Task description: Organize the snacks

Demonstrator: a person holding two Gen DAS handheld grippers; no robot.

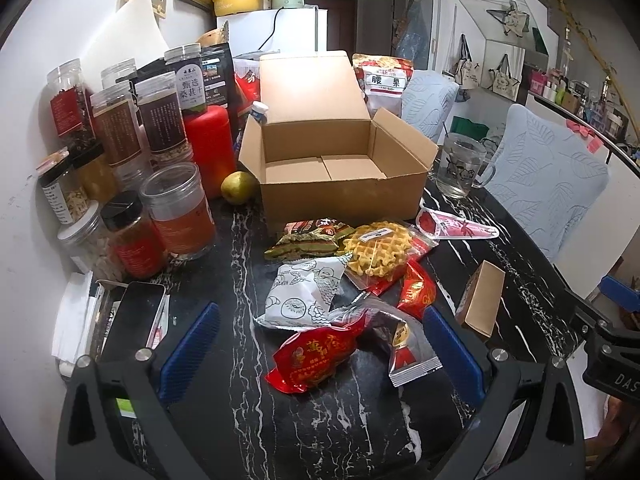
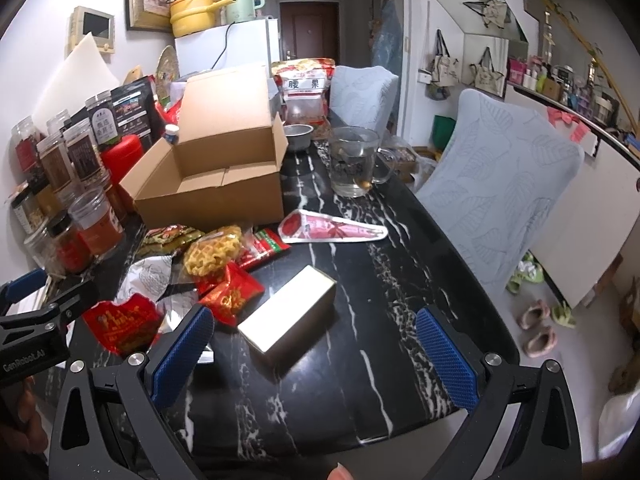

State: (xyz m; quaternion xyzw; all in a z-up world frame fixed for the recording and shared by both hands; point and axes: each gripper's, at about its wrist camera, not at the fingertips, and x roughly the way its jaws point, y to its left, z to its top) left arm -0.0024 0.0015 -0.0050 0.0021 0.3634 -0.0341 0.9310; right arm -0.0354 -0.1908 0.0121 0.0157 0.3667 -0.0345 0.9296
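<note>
Both tools share one build. The left gripper [image 1: 318, 350] has a matte black frame of angular struts with triangular cut-outs, and round silver screw heads sit at the joints. Its two fingers [image 1: 188, 354] carry blue pads with a fine ribbed grain. The right gripper [image 2: 316, 358] has the same black struts, silver screws and blue knurled pads [image 2: 446, 360]. White lettering, partly cut off, marks each black body seen from the other's camera.
</note>
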